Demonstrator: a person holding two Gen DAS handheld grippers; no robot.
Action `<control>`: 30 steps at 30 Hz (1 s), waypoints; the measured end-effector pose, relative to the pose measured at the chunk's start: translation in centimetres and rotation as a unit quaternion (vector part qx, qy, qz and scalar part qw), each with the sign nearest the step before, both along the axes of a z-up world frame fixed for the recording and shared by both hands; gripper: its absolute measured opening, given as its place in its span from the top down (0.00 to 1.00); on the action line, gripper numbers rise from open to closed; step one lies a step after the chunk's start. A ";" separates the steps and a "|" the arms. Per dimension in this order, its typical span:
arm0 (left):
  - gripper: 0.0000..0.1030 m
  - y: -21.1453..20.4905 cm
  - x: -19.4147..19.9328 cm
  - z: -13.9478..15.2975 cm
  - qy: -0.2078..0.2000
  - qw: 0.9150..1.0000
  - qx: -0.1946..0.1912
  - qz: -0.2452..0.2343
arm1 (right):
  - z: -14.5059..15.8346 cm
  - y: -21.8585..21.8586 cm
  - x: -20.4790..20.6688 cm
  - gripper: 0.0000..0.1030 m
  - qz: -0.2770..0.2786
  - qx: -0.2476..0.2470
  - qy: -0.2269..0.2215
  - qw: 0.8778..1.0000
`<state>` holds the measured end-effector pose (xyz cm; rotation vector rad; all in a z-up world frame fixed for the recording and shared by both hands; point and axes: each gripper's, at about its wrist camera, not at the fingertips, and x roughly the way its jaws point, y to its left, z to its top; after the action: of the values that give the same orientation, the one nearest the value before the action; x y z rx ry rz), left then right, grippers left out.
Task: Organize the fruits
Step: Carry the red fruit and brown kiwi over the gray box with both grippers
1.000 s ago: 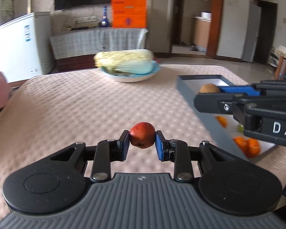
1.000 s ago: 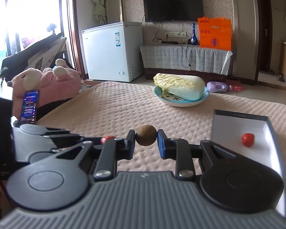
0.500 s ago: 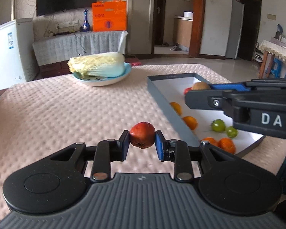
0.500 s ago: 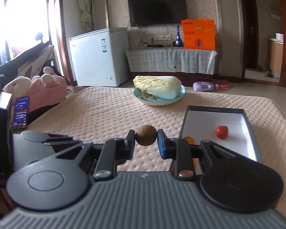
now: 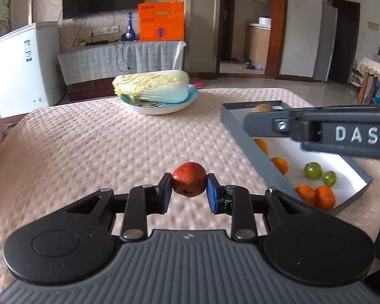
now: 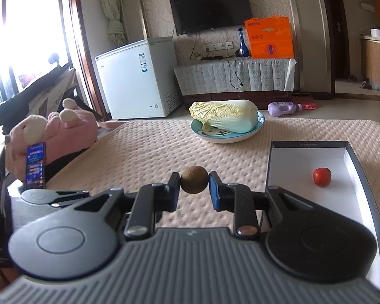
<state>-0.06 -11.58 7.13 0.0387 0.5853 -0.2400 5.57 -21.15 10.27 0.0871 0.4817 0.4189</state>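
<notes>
While both my claws hang above the bench's pink quilted cover [image 5: 101, 147], my left gripper [image 5: 189, 193] pinches a round red fruit [image 5: 189, 183] and my right gripper [image 6: 194, 189] pinches a round brown fruit [image 6: 194, 179]. Cover lies bare from near edge to the blue plate [image 5: 162, 107] of pale cabbage [image 5: 152, 87] at the far edge. Grey-walled white tray [image 6: 311, 172] sits toward the right edge; my right claw's body cuts off its middle in the left view. Orange and green fruits sit in its near end, another red fruit [image 6: 321, 176] farther in.

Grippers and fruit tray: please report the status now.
Left gripper shut on red fruit. Right gripper shut on brown fruit. Tray holds fruit already. Nothing blocks it.
</notes>
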 end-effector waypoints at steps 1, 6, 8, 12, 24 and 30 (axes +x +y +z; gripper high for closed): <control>0.67 -0.4 0.0 0.0 0.000 1.000 0.001 -0.005 | 0.0 -0.1 -0.2 0.73 0.001 -0.003 -0.002 1.000; 0.67 -2.2 0.3 -0.4 0.009 1.000 -0.002 -0.012 | 0.0 -2.3 -0.9 0.73 -0.024 -0.005 -0.003 1.000; 0.67 -2.8 0.3 -0.6 0.011 1.000 -0.002 -0.012 | 0.1 -3.4 -1.5 0.73 -0.036 -0.002 -0.006 0.999; 0.67 -3.5 0.2 -0.6 0.010 1.000 -0.008 -0.018 | 0.2 -4.5 -2.5 0.73 -0.035 -0.003 -0.012 0.999; 0.67 -1.1 1.0 -0.5 0.021 0.999 -0.025 0.011 | -0.6 -2.5 -1.7 0.73 -0.017 -0.015 -0.010 1.000; 0.67 -0.4 0.6 0.0 0.012 1.000 -0.023 0.010 | -0.7 -2.0 -1.8 0.73 -0.016 -0.026 -0.013 0.999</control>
<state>0.56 -11.99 7.10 -0.0138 0.6029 -0.2341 3.81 -23.13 9.62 0.0386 0.4643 0.3752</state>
